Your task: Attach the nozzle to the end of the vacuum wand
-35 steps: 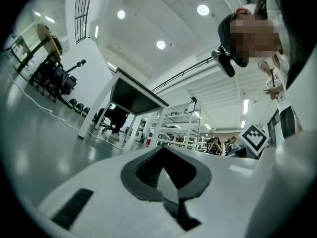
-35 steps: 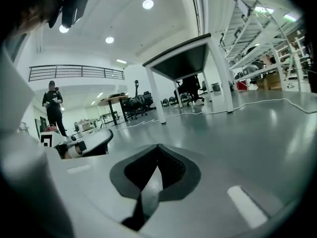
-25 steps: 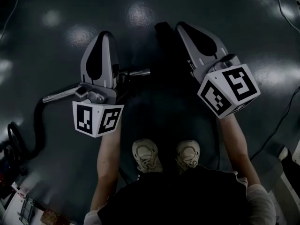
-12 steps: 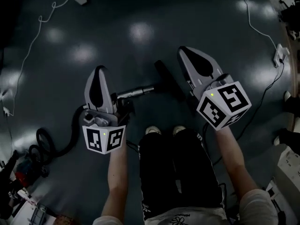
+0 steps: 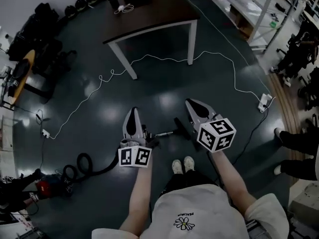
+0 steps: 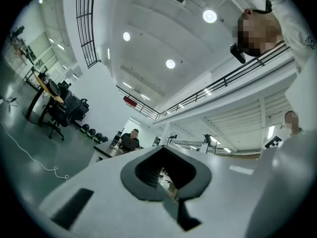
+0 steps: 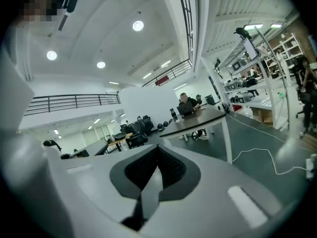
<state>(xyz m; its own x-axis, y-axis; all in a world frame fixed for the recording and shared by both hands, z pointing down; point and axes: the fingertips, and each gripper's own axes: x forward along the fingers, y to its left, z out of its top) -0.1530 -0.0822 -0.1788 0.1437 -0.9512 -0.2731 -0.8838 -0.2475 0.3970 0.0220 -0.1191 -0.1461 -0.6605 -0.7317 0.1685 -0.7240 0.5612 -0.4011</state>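
On the dark floor (image 5: 164, 86), just ahead of the person's shoes (image 5: 182, 165), lies the vacuum wand (image 5: 163, 133), its bright metal tube pointing toward the black nozzle (image 5: 181, 127). The nozzle lies at the tube's end; the head view is too small to show whether the two are joined. A black hose (image 5: 84, 164) runs from the wand's other end, curling away to the red vacuum body (image 5: 46, 188), well apart from the wand.

The left gripper (image 5: 132, 111) is held above the wand's hose end, and the right gripper (image 5: 190, 102) is held above the nozzle side. Each carries its marker cube nearest the person. Neither is seen touching the wand.

In the left gripper view the jaws of the left gripper (image 6: 166, 155) are pressed together with nothing between them, aimed up at the ceiling lights and a railed gallery. In the right gripper view the jaws of the right gripper (image 7: 157, 155) are likewise closed and empty.

Beyond the wand, farther from the person, stands a dark-topped desk (image 5: 164, 14) on white legs. A white cable (image 5: 164, 59) trails over the floor between desk and wand. A seated person (image 7: 187, 102) works at that desk.
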